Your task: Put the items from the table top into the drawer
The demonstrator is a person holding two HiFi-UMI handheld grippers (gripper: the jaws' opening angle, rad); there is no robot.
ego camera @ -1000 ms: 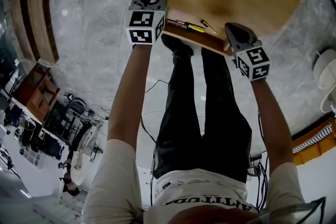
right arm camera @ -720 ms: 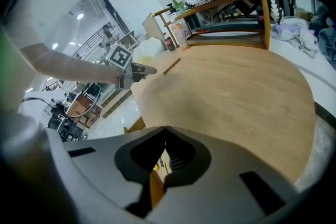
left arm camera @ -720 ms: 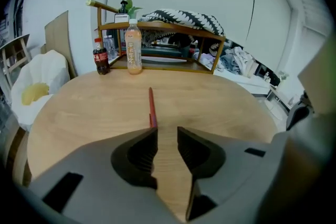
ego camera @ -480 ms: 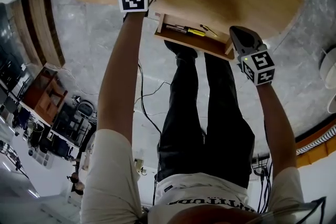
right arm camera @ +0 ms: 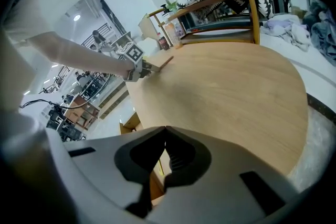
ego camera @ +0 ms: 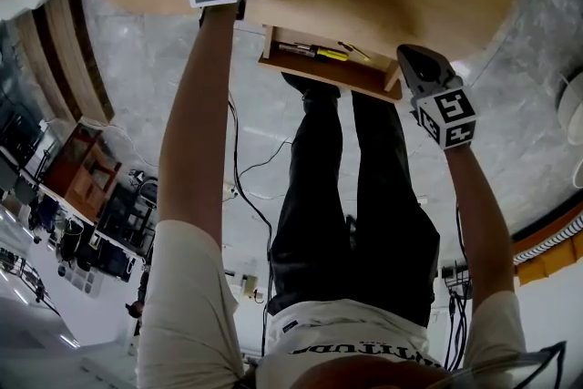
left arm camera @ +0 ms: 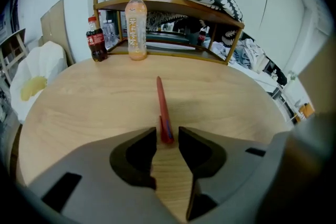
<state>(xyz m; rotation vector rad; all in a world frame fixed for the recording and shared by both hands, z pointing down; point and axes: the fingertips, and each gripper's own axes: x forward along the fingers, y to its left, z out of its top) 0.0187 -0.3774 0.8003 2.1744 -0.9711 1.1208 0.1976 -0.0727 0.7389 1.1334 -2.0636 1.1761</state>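
Left gripper view shows the left gripper (left arm camera: 167,140) with jaws wide apart. They have just been opening and they hold nothing. The near end of the red pen (left arm camera: 162,105) lies between the tips, and the pen runs away toward 12 o'clock on the table (left arm camera: 79,107). To grip well, I think the gripper should go a little more forward and stay centred, so the pads close on the body and not on the very end. The right gripper (right arm camera: 165,132) is closed and empty, beside the open drawer (ego camera: 323,73). The wood is smooth and bare. A juice bottle (left arm camera: 136,29) and a cola bottle (left arm camera: 96,40) stand at 11 o'clock, before a shelf (left arm camera: 173,5).
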